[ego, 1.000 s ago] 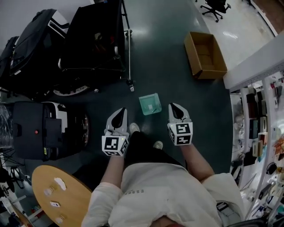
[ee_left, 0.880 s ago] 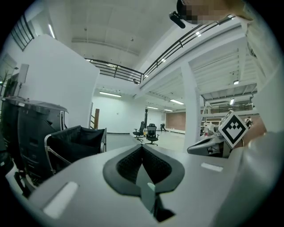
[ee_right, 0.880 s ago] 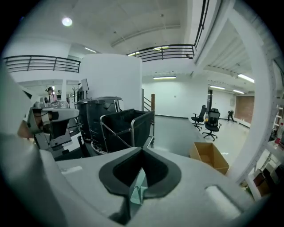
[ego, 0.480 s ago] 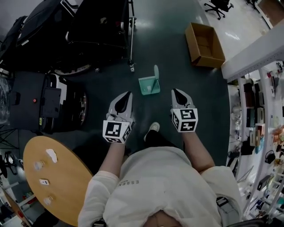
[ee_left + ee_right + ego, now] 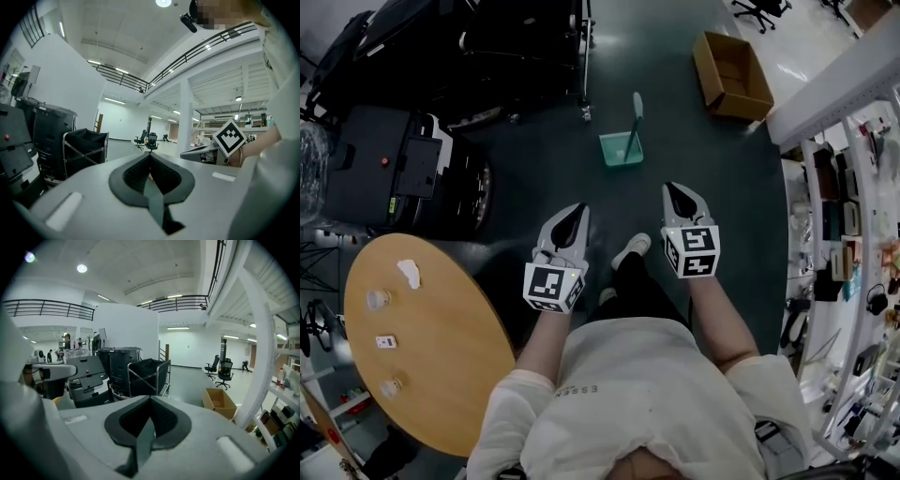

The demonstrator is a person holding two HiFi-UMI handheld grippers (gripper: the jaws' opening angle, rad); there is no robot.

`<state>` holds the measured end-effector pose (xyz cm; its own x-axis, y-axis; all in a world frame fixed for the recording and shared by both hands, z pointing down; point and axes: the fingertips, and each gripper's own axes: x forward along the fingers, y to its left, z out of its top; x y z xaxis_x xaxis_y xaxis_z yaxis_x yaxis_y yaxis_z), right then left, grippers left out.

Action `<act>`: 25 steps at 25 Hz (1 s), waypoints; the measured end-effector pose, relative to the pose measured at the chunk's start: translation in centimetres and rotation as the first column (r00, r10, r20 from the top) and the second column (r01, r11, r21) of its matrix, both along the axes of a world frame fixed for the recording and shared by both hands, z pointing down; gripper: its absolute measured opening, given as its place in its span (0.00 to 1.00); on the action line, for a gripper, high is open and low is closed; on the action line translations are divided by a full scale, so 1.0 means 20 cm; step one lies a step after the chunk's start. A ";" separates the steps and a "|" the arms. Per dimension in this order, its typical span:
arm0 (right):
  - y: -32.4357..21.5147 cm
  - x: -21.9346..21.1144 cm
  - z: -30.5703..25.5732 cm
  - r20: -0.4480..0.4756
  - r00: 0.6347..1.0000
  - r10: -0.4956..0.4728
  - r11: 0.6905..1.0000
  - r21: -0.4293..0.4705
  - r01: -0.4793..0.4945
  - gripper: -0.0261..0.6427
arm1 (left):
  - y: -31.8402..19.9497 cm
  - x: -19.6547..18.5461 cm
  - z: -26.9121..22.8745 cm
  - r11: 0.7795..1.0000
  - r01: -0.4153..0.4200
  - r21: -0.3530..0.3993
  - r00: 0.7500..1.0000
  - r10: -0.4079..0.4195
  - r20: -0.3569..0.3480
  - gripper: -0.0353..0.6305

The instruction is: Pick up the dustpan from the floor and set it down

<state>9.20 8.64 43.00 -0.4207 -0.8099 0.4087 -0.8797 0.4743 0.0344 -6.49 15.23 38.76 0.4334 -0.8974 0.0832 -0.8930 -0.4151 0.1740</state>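
The teal dustpan (image 5: 622, 148) stands on the dark floor, its long handle (image 5: 636, 111) upright, well ahead of both grippers and touched by neither. In the head view my left gripper (image 5: 578, 210) is shut and empty, held out level at the left. My right gripper (image 5: 671, 188) is also shut and empty, at the right, tilted slightly down. The left gripper view shows its jaws (image 5: 150, 155) closed to a point with nothing between them. In the right gripper view the jaws (image 5: 151, 399) are likewise closed. The dustpan is hidden in both gripper views.
An open cardboard box (image 5: 733, 75) lies on the floor at the far right, also seen as the box (image 5: 219, 402). Black carts and bins (image 5: 525, 42) and a black machine (image 5: 403, 169) line the left. A round wooden table (image 5: 422, 347) is near left; shelving (image 5: 839, 234) runs along the right.
Both grippers have drawn back from the dustpan, which now lies farther ahead with its handle showing upright. More of the round table has come into view. Both grippers stay shut.
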 end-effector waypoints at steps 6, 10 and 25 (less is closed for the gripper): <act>0.29 -0.02 -0.01 0.034 0.999 -0.014 1.000 -0.018 0.015 0.02 | 0.26 0.00 0.00 1.000 -0.006 -0.021 1.000 0.006 -0.022 0.08; 0.37 0.01 -0.05 0.056 0.998 -0.011 1.000 -0.023 0.012 0.02 | 0.32 0.01 -0.07 1.000 0.022 0.017 1.000 -0.021 -0.018 0.08; 0.66 0.24 -0.05 0.063 0.997 -0.032 0.998 -0.048 0.035 0.02 | 0.48 0.27 -0.12 1.000 -0.002 0.027 1.000 0.003 -0.023 0.08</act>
